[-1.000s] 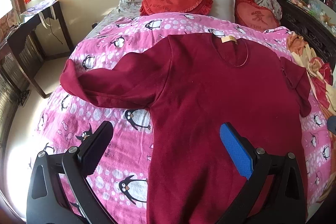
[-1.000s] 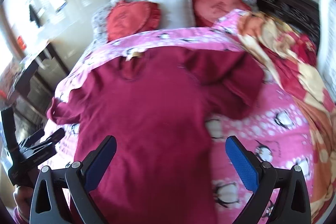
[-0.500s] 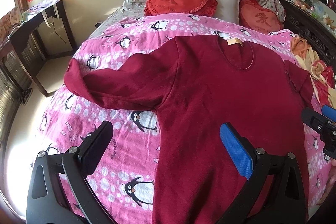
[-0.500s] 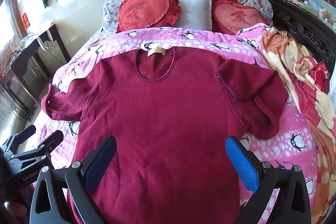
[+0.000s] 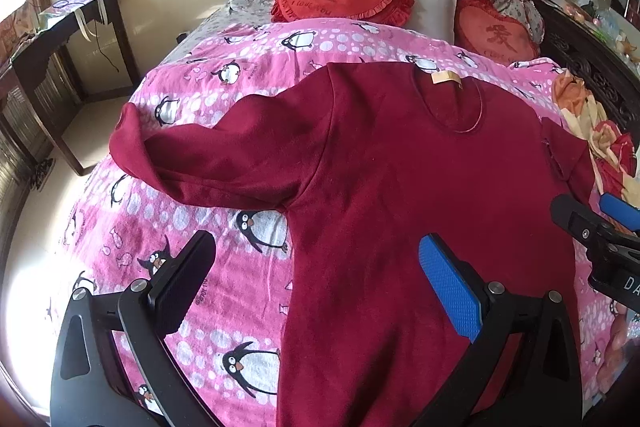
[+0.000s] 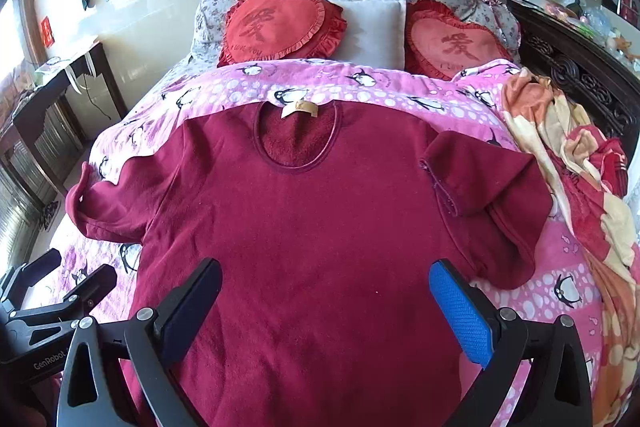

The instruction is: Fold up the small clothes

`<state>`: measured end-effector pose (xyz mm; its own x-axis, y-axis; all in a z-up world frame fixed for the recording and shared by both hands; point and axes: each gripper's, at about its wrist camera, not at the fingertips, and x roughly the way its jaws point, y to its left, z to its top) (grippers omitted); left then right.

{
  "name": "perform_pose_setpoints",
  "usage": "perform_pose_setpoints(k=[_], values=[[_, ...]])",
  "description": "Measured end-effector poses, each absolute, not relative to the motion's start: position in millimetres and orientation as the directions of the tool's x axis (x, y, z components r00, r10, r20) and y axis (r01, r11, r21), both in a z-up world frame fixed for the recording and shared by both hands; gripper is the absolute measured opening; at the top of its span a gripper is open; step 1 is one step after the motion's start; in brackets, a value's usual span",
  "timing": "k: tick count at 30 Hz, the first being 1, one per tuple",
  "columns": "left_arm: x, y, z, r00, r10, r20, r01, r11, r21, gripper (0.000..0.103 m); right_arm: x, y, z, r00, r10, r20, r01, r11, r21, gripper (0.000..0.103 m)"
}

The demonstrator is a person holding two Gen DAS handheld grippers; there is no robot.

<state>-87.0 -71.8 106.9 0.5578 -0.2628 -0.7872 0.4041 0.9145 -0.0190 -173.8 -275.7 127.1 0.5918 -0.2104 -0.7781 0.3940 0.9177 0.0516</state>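
Note:
A dark red long-sleeved top (image 5: 400, 187) (image 6: 312, 235) lies flat, front up, on a pink penguin-print blanket (image 5: 240, 75) (image 6: 360, 87), its neck with a tan label pointing toward the pillows. Its left sleeve (image 5: 208, 159) stretches out sideways; its right sleeve (image 6: 492, 195) is bent back on itself. My left gripper (image 5: 316, 267) hovers open over the top's lower left edge, holding nothing. My right gripper (image 6: 326, 291) hovers open over the lower middle of the top, also holding nothing. Each gripper shows at the edge of the other's view.
Two red heart cushions (image 6: 280, 23) and a white pillow (image 6: 372, 23) lie at the head of the bed. A crumpled orange and red blanket (image 6: 580, 167) lies along the right side. A dark wooden desk (image 5: 60, 35) stands left of the bed.
Both grippers have shifted slightly and the right view has steadied and centred over the top. The right gripper has come into the left view. The top has not moved.

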Motion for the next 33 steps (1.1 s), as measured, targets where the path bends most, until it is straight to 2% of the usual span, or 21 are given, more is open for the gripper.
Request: perform_pose_setpoints(k=[33], values=[[-62.5, -66.0, 86.5, 0.542, -0.22, -0.811, 0.361, 0.932, -0.012, 0.102, -140.2, -268.6, 100.6, 0.58, -0.141, -0.802, 0.353, 0.931, 0.092, 0.103]])
